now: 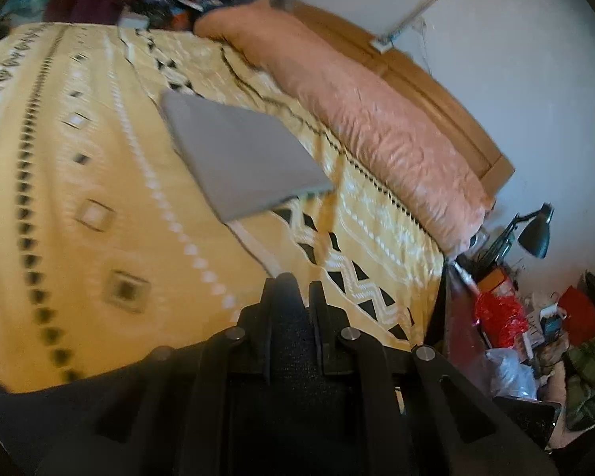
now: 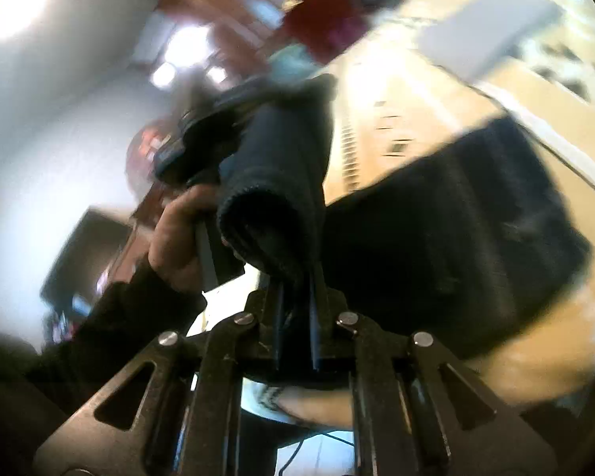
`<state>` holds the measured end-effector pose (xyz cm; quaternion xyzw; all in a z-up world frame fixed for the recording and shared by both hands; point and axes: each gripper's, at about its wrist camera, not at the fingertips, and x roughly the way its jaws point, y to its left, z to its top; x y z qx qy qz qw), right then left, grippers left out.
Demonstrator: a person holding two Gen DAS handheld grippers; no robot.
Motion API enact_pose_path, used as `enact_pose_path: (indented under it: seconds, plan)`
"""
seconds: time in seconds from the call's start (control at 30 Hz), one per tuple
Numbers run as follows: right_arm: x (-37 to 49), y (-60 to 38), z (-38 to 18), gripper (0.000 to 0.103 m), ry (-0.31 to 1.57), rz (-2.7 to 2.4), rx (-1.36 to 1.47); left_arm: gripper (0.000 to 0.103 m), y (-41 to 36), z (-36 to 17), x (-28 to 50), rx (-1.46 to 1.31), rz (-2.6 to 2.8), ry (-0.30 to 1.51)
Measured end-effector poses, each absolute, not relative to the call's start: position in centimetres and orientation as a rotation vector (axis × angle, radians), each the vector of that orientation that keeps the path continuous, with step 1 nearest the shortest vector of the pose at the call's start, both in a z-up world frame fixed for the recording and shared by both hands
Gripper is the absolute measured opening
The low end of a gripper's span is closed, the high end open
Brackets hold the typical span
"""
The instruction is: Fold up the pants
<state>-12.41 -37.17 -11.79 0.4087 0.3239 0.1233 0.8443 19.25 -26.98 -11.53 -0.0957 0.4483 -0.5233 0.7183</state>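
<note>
Mid-fold: left tongs (image 1: 293,289) and right tongs (image 2: 297,277) both pinch the dark pants (image 2: 436,238), lifted over the bed (image 1: 99,158), frame centre. Next: lay edges level.

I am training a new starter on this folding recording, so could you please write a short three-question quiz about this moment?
1. True or false: both tools grip the dark pants.
2. What lies flat on the yellow bedspread beyond the left tool? A) a grey folded cloth B) a pair of shoes C) a book
3. Which long item runs along the wooden headboard?

Key
1. True: the left tool and the right tool are each shut on dark fabric.
2. A, the grey folded cloth.
3. The pink pillow.
</note>
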Motion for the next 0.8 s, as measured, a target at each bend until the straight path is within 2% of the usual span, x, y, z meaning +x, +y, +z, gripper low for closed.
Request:
enact_pose_path:
  seconds: [0.23, 0.33, 0.4, 0.47, 0.53, 0.57, 0.6, 0.7, 0.8]
  plan:
    - [-14.5, -40.8, -15.3, 0.011, 0.712, 0.170, 0.984, 0.014, -35.0, -15.6, 16.4, -0.095, -1.167, 1.062]
    - [-14.8, -40.8, -16.7, 0.011, 0.739, 0.155, 1.018, 0.019, -37.1, -17.0, 15.0, -0.029, -1.141, 1.068]
    - [-14.6, -41.0, -17.2, 0.014, 0.741, 0.142, 1.047, 0.034, -38.3, -18.1, 14.6, 0.017, -1.103, 1.084]
    - [-14.6, -41.7, -17.7, 0.015, 0.757, 0.127, 1.095, 0.040, -39.4, -18.9, 14.3, 0.070, -1.065, 1.108]
    - [-14.9, -42.3, -17.6, 0.019, 0.764, 0.099, 1.080, 0.053, -40.1, -18.8, 14.2, 0.098, -1.056, 1.120]
    - [-14.9, -42.3, -17.2, 0.022, 0.775, 0.093, 1.054, 0.068, -40.3, -18.4, 14.2, 0.081, -1.072, 1.138]
    - [-14.9, -42.2, -16.7, 0.025, 0.787, 0.085, 1.025, 0.079, -40.2, -18.1, 14.3, 0.058, -1.085, 1.148]
    - [-15.1, -42.0, -15.2, 0.032, 0.829, 0.059, 0.952, 0.080, -39.0, -16.3, 15.0, -0.050, -1.112, 1.114]
    - [-15.3, -41.8, -13.2, 0.032, 0.864, 0.027, 0.845, 0.080, -35.5, -13.6, 15.8, -0.116, -1.069, 1.040]
